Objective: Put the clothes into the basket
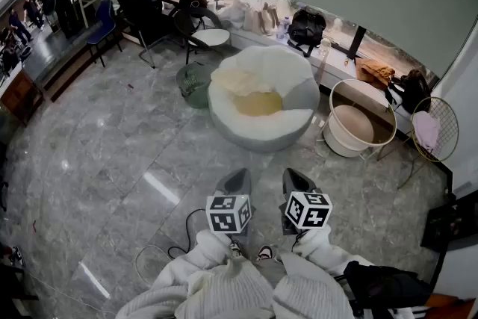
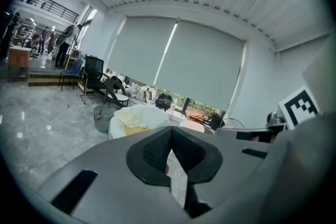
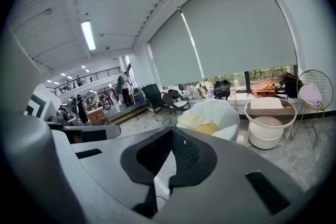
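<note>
Clothes [image 1: 246, 86], cream and yellow, lie on the round white chair [image 1: 258, 134], well apart from both claws. They look soft, light and floppy, so pinch a bunched fold. Left claw [image 1: 237, 177] and right claw [image 1: 295, 175] are closed, holding nothing. White basket [image 1: 337, 140] stands beside the chair.

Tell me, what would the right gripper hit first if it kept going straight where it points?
Probably the white round armchair holding the clothes, though it may meet the floor short of it; depth is unclear.
</note>
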A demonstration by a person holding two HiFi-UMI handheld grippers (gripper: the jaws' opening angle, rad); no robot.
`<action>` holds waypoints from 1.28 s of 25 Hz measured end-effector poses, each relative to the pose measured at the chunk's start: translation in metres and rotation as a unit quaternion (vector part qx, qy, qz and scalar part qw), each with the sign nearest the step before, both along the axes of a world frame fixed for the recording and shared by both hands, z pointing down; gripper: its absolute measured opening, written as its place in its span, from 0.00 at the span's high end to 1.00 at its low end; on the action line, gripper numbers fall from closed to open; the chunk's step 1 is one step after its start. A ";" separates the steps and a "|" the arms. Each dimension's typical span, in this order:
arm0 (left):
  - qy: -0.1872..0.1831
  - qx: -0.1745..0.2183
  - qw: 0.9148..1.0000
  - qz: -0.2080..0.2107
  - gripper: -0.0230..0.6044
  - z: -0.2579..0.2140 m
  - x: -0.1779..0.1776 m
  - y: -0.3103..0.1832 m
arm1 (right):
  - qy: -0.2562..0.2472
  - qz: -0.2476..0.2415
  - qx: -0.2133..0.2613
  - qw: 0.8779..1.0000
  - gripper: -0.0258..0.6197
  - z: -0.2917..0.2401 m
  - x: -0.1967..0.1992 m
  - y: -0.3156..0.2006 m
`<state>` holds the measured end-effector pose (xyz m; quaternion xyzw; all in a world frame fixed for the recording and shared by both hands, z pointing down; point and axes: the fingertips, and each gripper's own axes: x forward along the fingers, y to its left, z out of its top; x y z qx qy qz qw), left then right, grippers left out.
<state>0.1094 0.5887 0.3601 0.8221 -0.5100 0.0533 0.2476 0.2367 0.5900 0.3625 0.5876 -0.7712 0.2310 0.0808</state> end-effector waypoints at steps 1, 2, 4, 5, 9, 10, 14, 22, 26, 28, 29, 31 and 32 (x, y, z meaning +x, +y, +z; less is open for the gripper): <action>0.000 -0.001 1.000 0.001 0.96 0.002 -0.001 0.001 | 0.001 0.000 0.000 1.000 0.92 0.002 -0.001 0.001; 0.000 -0.002 1.000 0.002 0.96 0.004 -0.001 0.001 | 0.001 0.000 -0.001 1.000 0.92 0.004 -0.002 0.002; 0.001 -0.003 1.000 0.003 0.96 0.005 -0.002 0.000 | 0.002 0.000 -0.002 1.000 0.92 0.005 -0.005 0.002; 0.001 -0.003 1.000 0.003 0.96 0.005 -0.004 -0.001 | 0.003 -0.001 -0.003 1.000 0.92 0.005 -0.006 0.001; 0.004 -0.003 1.000 0.002 0.96 0.005 -0.010 -0.007 | 0.007 -0.004 -0.004 1.000 0.92 0.006 -0.013 -0.003; 0.005 -0.003 1.000 0.002 0.96 0.005 -0.011 -0.008 | 0.007 -0.004 -0.004 1.000 0.92 0.006 -0.015 -0.004; 0.005 -0.003 1.000 0.002 0.96 0.006 -0.019 -0.016 | -0.007 0.005 -0.011 1.000 0.92 0.007 -0.021 -0.014; -0.001 0.002 1.000 0.006 0.96 0.005 -0.059 -0.038 | -0.006 0.028 -0.008 1.000 0.92 0.007 -0.049 -0.038; -0.002 0.002 1.000 0.008 0.96 0.009 -0.077 -0.046 | -0.008 0.039 -0.003 0.999 0.92 0.005 -0.061 -0.044; 0.001 -0.003 1.000 0.005 0.96 0.014 -0.083 -0.049 | -0.006 0.043 -0.009 0.999 0.92 0.011 -0.063 -0.045; 0.003 -0.007 1.000 0.003 0.96 0.016 -0.085 -0.051 | -0.006 0.045 -0.014 0.999 0.92 0.014 -0.063 -0.047; 0.006 -0.013 1.000 0.001 0.96 0.020 -0.087 -0.054 | -0.005 0.049 -0.025 0.998 0.92 0.020 -0.061 -0.051; 0.006 -0.016 1.000 -0.001 0.96 0.022 -0.088 -0.057 | -0.006 0.050 -0.029 0.998 0.92 0.022 -0.061 -0.054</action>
